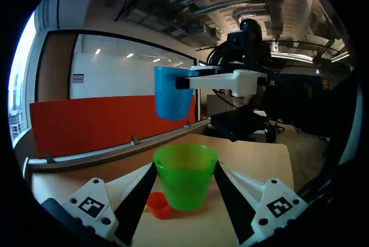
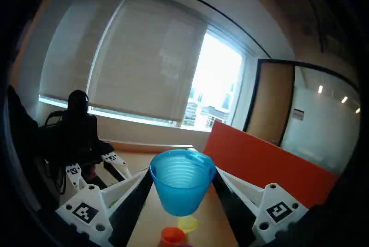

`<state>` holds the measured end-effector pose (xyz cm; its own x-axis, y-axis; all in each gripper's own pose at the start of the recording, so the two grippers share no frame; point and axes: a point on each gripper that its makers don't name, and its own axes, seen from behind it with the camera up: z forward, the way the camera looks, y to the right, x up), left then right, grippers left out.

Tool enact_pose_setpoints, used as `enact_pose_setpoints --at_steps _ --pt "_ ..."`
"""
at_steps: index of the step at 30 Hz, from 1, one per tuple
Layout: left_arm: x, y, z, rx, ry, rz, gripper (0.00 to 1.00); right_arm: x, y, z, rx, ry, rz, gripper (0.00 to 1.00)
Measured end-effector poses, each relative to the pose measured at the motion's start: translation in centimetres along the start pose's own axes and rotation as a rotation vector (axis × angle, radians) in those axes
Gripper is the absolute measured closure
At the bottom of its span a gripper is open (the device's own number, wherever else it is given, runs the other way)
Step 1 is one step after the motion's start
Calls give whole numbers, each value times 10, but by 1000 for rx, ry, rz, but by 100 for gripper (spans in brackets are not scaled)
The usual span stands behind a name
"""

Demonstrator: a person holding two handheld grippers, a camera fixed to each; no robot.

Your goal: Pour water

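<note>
- The left gripper (image 1: 185,169) is holding the green cup (image 1: 185,187) upright, with its jaws pressing on the cup's two sides, low over the table (image 1: 258,154).
- The right gripper (image 2: 182,173) is clamping the blue cup (image 2: 182,191) between its jaws. In the left gripper view this blue cup (image 1: 171,94) is hanging upright, raised above and beyond the green one, and not yet tipped.
- Both cups are looking like thin plastic. They are probably light and a little springy, so a hard squeeze is likely to bend the wall out of round.
- The smooth, tapering sides are likely to be slippery. A hold high on the wall, under the stiffer rim, is looking like the safest place.
- The pictures are not showing whether the blue cup is carrying water. If it is, the weight will be shifting as the cup tips.
- A small red cup (image 1: 159,204) is sitting on the table just beside the green cup's base. A small yellow cup (image 2: 188,223) is lying below the blue one in the right gripper view. Spilled water could be landing on either.
- A red panel (image 1: 92,122) is standing along the table's far edge, well apart from both cups.
- Nothing is standing between the two cups, so the pouring path is looking open.
</note>
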<state>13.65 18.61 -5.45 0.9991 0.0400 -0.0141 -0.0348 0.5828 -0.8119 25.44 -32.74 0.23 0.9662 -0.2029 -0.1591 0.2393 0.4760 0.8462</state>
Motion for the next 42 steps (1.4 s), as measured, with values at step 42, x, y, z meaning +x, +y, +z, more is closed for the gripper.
enact_pose_setpoints --at_steps 42 --pt "-30 -8 5 9 -107 8 15 -51 14 -40 -21 -72 160 9"
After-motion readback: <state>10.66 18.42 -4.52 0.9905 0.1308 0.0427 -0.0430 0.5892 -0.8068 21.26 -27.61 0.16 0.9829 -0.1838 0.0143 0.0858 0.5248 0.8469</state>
